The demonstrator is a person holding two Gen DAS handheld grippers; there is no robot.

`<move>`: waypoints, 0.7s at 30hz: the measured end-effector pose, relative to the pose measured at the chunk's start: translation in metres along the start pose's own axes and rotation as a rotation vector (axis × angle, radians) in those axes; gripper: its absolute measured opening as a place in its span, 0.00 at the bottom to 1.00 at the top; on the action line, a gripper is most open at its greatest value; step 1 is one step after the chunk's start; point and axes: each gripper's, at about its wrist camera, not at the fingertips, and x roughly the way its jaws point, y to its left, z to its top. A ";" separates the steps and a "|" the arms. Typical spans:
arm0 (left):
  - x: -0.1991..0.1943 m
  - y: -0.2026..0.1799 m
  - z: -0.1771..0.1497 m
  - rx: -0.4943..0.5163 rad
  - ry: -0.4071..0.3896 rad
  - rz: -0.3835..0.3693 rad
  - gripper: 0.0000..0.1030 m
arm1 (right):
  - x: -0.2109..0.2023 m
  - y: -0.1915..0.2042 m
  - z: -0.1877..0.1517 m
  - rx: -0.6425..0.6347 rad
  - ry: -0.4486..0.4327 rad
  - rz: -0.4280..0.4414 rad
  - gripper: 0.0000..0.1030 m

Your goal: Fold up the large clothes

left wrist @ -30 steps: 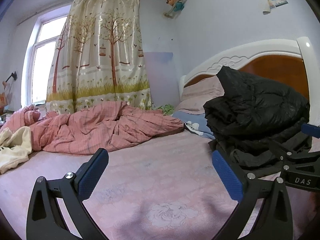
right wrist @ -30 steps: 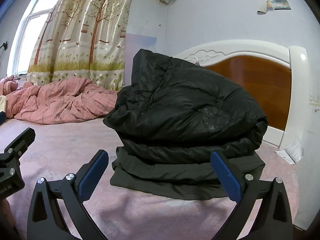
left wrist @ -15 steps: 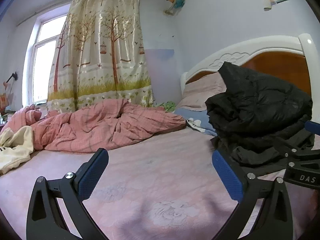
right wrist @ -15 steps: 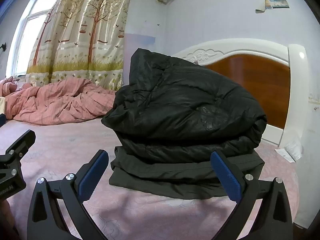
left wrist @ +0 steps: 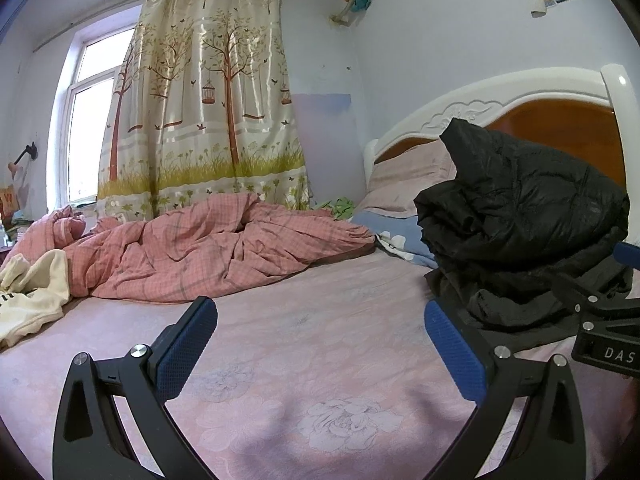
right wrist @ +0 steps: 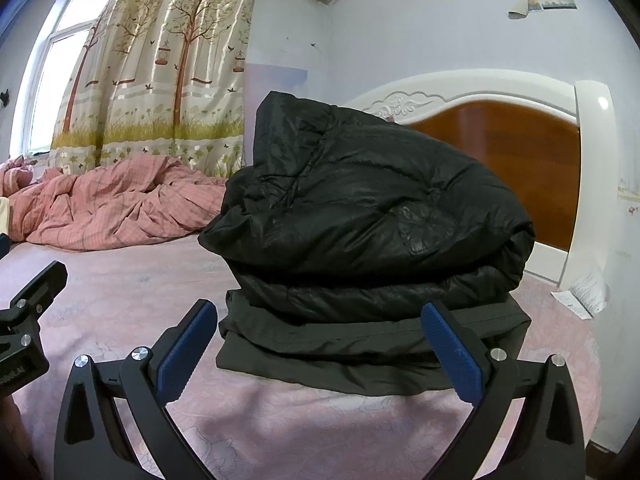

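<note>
A folded black puffer jacket (right wrist: 368, 216) sits on top of a flat dark folded garment (right wrist: 372, 356) on the pink flowered bedsheet (right wrist: 132, 292), close to the headboard. My right gripper (right wrist: 320, 352) is open just in front of this stack, holding nothing. In the left wrist view the same black jacket (left wrist: 520, 208) lies at the right. My left gripper (left wrist: 320, 344) is open over bare sheet, left of the stack. The right gripper's body (left wrist: 604, 320) shows at that view's right edge.
A crumpled pink checked duvet (left wrist: 208, 248) lies across the far side of the bed. A cream garment (left wrist: 32, 296) lies at the far left. Pillows (left wrist: 404, 184) rest against the white and wood headboard (right wrist: 500, 152). A tree-print curtain (left wrist: 204, 120) covers the window.
Both grippers have drifted slightly back and down from the stack. The jacket stack has not moved, and both grippers stay open.
</note>
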 end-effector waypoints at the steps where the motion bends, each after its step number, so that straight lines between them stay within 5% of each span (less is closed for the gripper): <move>1: -0.001 0.001 0.000 -0.002 -0.002 -0.002 1.00 | 0.000 -0.001 0.000 -0.001 0.001 0.000 1.00; 21: 0.001 0.009 -0.001 -0.019 0.020 -0.009 1.00 | 0.002 -0.002 0.001 -0.005 0.007 0.000 1.00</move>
